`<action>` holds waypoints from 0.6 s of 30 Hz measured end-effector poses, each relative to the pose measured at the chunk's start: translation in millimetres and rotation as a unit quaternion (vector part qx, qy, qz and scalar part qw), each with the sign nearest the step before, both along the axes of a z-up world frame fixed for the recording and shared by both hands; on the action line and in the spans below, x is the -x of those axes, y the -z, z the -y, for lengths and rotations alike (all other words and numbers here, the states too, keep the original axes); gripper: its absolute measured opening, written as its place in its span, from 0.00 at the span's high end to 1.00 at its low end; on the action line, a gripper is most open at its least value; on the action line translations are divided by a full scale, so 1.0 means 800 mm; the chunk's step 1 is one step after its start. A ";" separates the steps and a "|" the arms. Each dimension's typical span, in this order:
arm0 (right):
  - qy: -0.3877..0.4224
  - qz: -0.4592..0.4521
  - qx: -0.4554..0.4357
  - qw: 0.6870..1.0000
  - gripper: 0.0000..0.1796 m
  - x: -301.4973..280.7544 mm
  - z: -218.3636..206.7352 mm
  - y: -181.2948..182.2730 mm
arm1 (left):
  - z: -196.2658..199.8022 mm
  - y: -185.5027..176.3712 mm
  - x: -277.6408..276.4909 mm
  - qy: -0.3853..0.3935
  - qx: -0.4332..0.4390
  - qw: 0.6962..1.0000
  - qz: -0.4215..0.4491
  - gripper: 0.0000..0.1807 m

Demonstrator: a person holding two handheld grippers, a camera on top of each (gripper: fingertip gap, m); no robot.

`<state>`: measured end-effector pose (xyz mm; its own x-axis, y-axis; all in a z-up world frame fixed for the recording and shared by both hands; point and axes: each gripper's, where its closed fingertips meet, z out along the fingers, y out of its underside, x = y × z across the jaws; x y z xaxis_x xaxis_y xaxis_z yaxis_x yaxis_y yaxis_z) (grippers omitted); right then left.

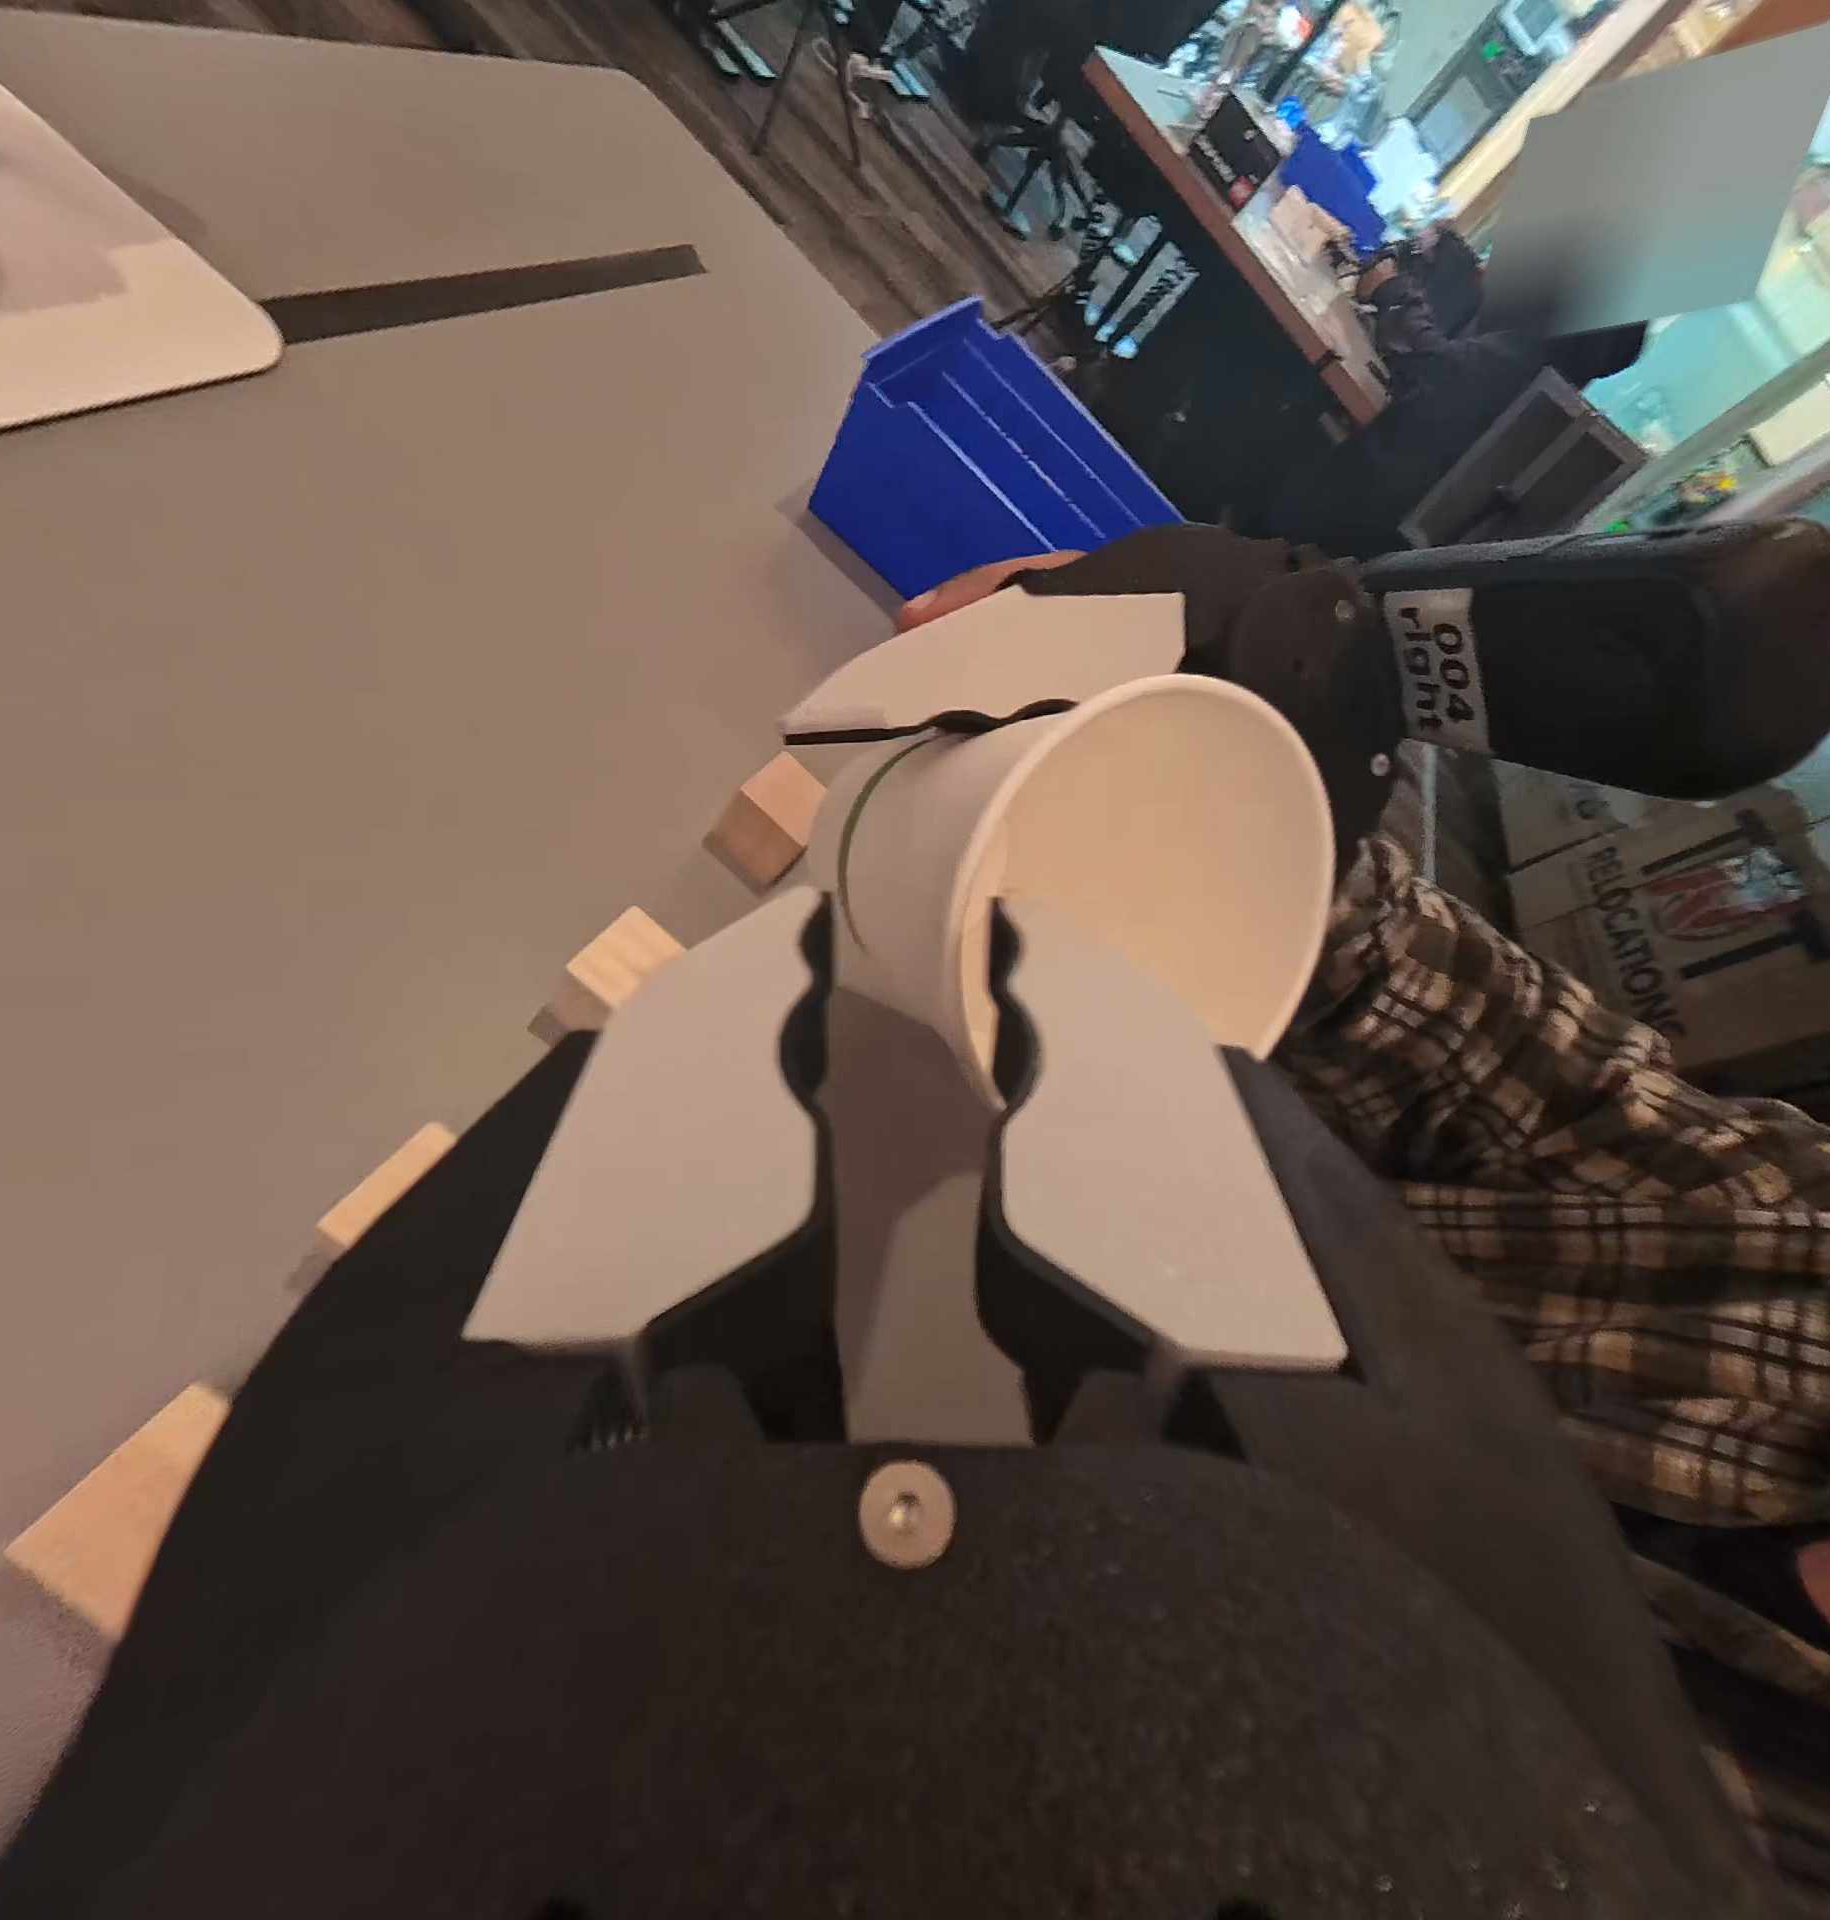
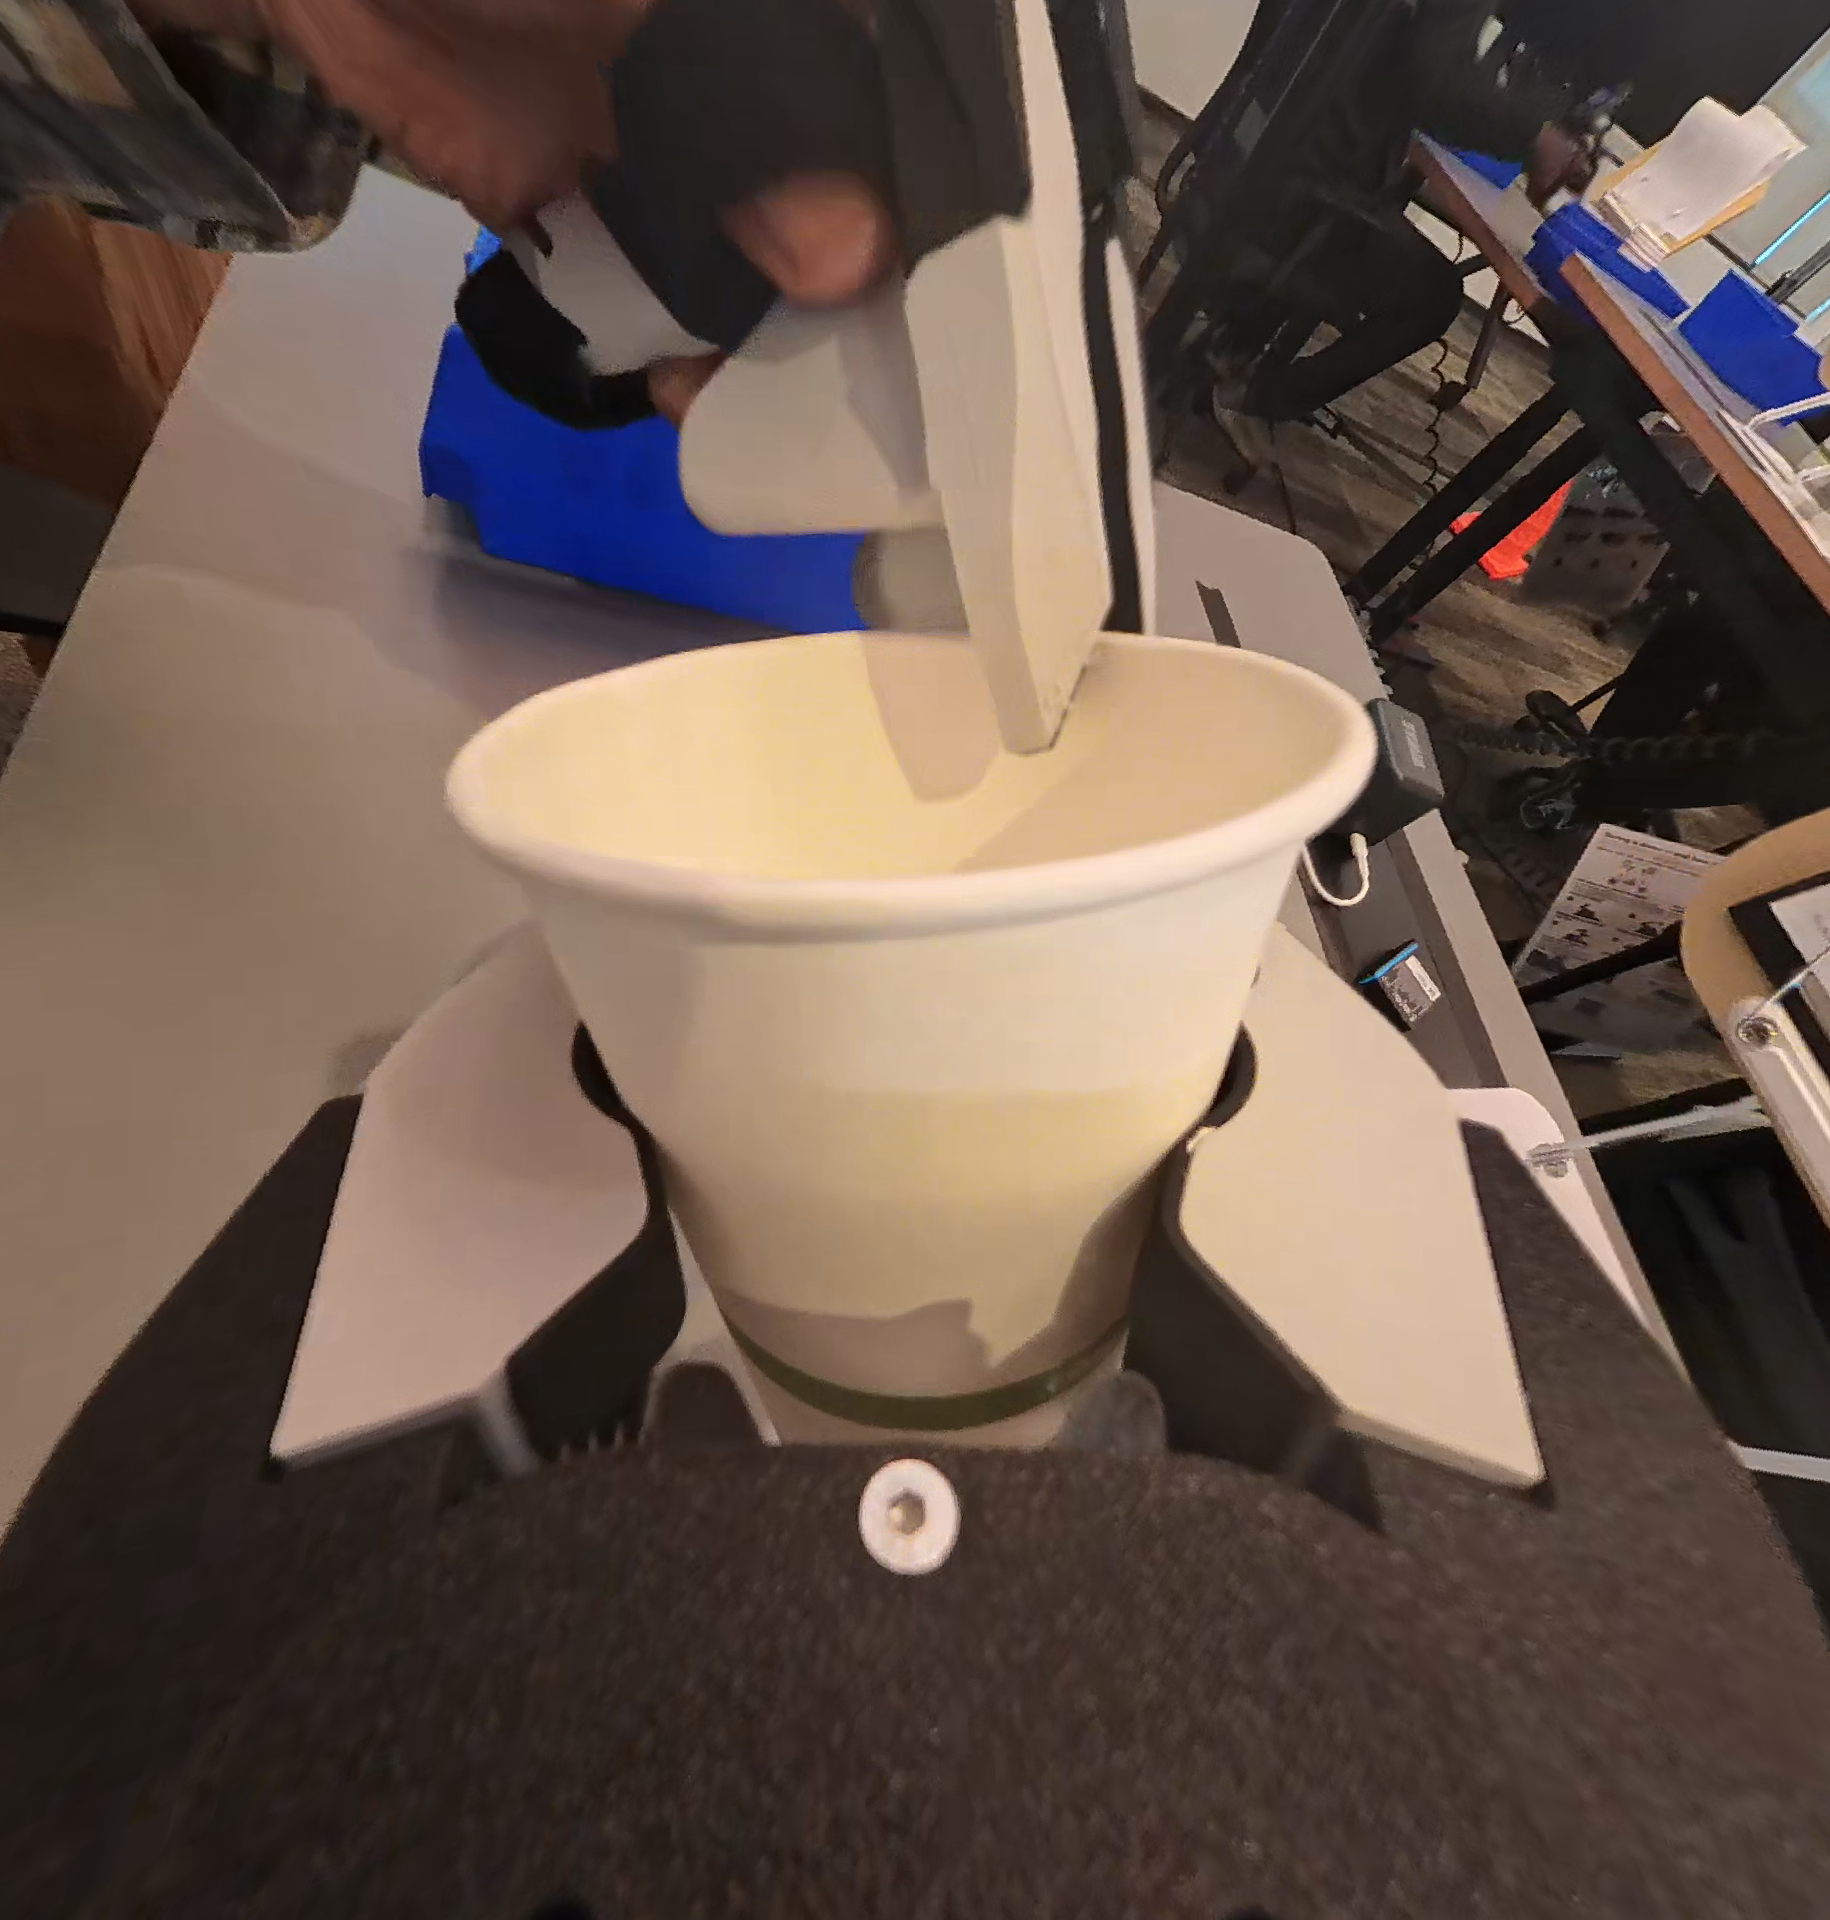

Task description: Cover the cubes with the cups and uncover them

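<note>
White paper cup (image 1: pixel 1087 831) tilted — rim between left gripper (image 1: pixel 911 997) fingers, right gripper (image 1: pixel 952 717) clasping it, wooden cubes (image 1: pixel 765 831) beside

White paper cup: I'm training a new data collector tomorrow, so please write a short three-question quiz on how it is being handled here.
1. True or false: the white paper cup sits upside down over a wooden cube.
2. Which tool is clamped around the cup's body? A. left tool B. right tool C. neither
3. Fill in: the plastic bin on the grey table is ____ in colour.

Key: 1 false; 2 B; 3 blue.
</note>
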<state>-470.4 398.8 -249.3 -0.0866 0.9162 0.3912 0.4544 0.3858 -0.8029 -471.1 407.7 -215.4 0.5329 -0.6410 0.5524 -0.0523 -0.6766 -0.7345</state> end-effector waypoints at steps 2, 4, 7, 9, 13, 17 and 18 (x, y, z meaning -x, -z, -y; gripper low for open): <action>0.005 0.003 -0.010 1.000 0.39 0.002 -0.001 0.000 | 0.004 -0.001 -0.002 0.012 0.006 1.000 0.020 0.96; 0.000 -0.007 -0.007 1.000 0.39 0.006 0.001 -0.005 | 0.003 0.002 0.001 0.012 -0.004 1.000 0.014 0.97; 0.000 -0.024 -0.004 1.000 0.36 0.006 0.004 -0.016 | 0.006 -0.001 0.006 0.016 -0.024 0.999 0.022 0.99; -0.004 -0.040 0.015 0.999 0.33 0.003 0.006 -0.021 | 0.007 -0.007 0.012 0.012 -0.023 0.998 0.051 0.99; -0.006 -0.113 0.120 0.986 0.27 -0.012 0.004 -0.033 | 0.011 -0.021 0.022 0.012 -0.018 0.991 0.131 0.99; -0.023 -0.209 0.244 0.947 0.24 -0.030 0.000 -0.038 | 0.012 -0.023 0.029 0.007 -0.026 0.984 0.175 0.99; -0.031 -0.229 0.274 0.933 0.24 -0.033 0.001 -0.041 | 0.013 -0.025 0.028 0.009 -0.030 0.982 0.186 0.99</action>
